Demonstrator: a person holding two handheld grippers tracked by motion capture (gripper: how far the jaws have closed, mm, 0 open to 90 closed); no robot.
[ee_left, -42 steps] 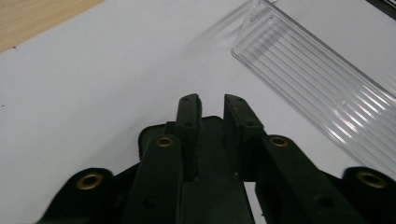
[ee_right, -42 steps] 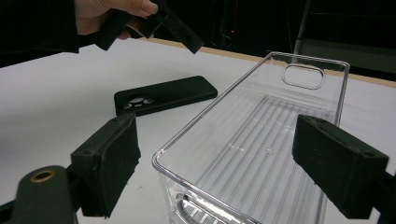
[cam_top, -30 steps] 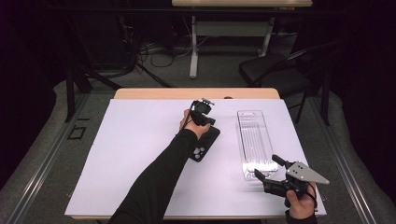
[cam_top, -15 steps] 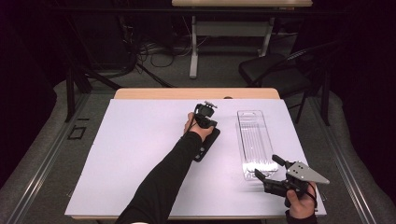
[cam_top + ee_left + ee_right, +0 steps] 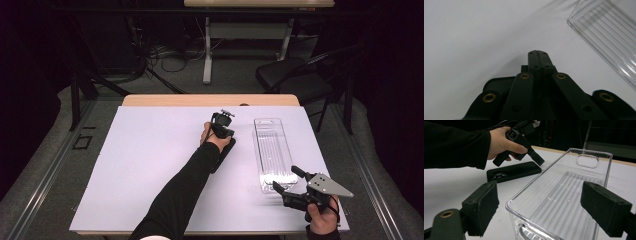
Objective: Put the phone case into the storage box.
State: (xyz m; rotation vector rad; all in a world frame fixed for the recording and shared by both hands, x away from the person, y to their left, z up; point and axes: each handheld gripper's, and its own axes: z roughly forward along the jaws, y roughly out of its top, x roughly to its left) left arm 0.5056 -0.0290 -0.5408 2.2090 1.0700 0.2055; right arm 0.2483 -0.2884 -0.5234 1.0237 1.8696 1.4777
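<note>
Black jaws of the left gripper (image 5: 537, 53) are pressed together, empty, hovering just above the far end of the phone case (image 5: 514, 171) (dark, lying flat mid-table). The right gripper (image 5: 540, 211) gapes wide around the near end of the clear tray (image 5: 272, 150), right of the case.

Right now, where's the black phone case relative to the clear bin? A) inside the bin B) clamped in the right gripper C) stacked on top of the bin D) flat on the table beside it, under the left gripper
D: the right gripper view shows the black phone case lying flat on the white table, apart from the clear bin, with the shut left gripper hovering just above it.
</note>
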